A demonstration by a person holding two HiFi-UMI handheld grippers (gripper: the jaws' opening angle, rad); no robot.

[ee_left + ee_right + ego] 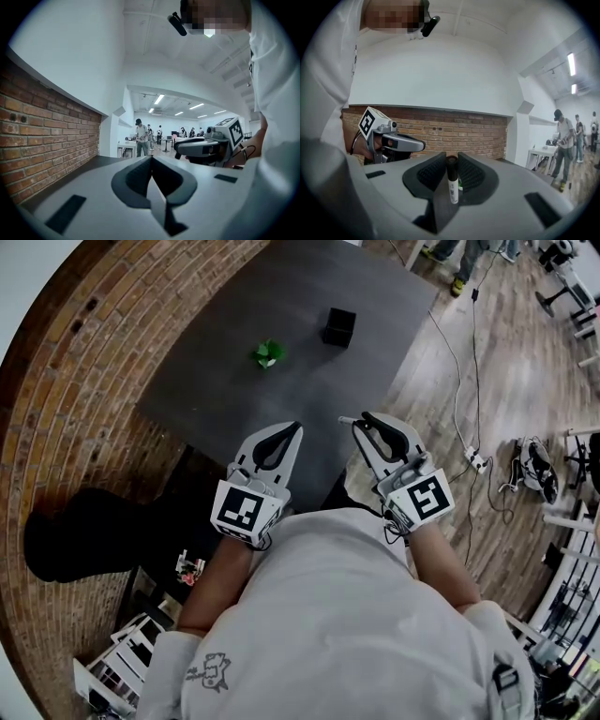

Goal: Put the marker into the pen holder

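A black square pen holder (338,325) stands on the far part of the dark table (216,390). My right gripper (361,424) hovers over the table's near edge, shut on a marker (452,180) with a black cap and a white body. The marker stands upright between the pads, and its end pokes out at the jaw tips (347,418). My left gripper (294,429) is beside it on the left, with its jaws together (151,160) and nothing in them. Each gripper shows in the other's view: the right gripper (201,146) and the left gripper (396,142).
A small green object (268,353) lies on the table to the left of the pen holder. A brick wall (75,409) runs along the left. Cables and a power strip (475,461) lie on the wooden floor on the right, near a bag (532,468). People stand far off in the room (140,137).
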